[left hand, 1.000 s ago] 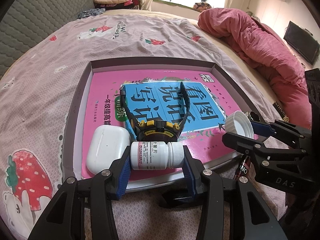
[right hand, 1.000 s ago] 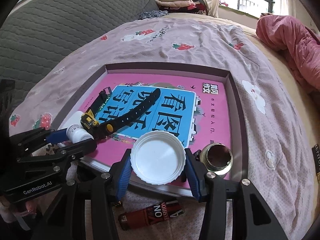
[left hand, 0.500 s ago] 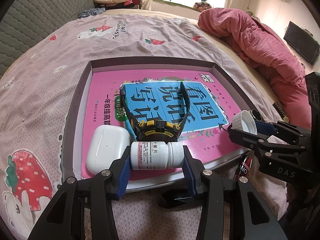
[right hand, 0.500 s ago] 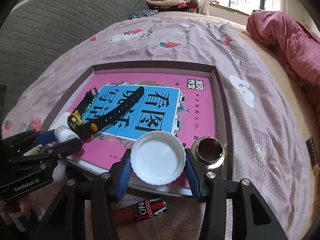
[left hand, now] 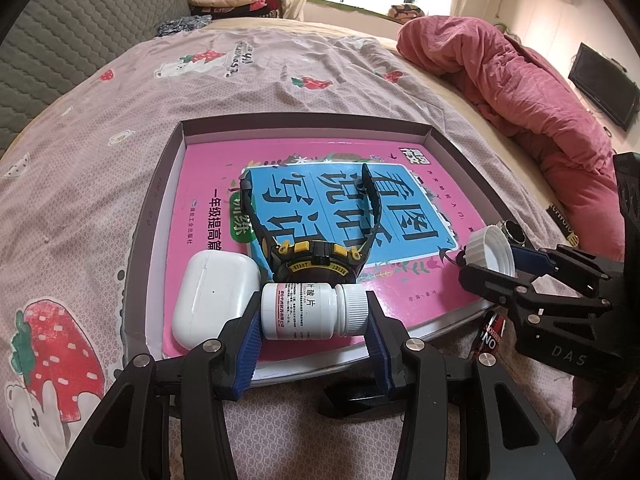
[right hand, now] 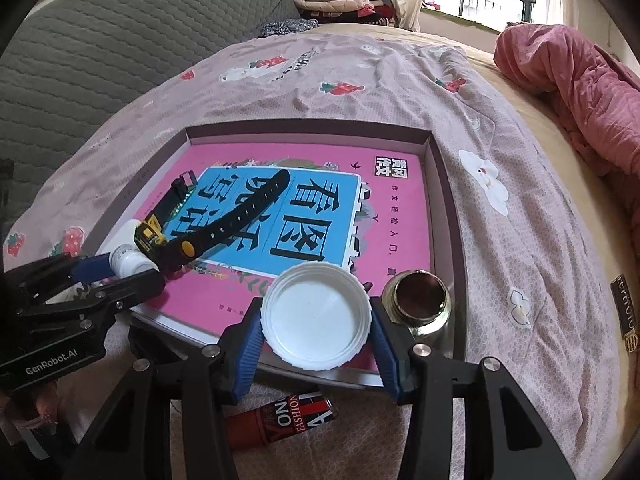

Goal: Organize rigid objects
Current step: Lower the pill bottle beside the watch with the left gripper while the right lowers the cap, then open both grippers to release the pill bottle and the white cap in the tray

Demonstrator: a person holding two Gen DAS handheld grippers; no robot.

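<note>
A shallow tray lined with a pink book is spread on the bed ahead of both pairs of jaws, and beyond the left jaws a black watch and a white earbud case are laid on it. A white pill bottle is pinched sideways by the left gripper over the tray's near edge. A white lid is clamped by the right gripper, with a small metal cup just right of its jaws and a red lighter on the bedsheet below them.
</note>
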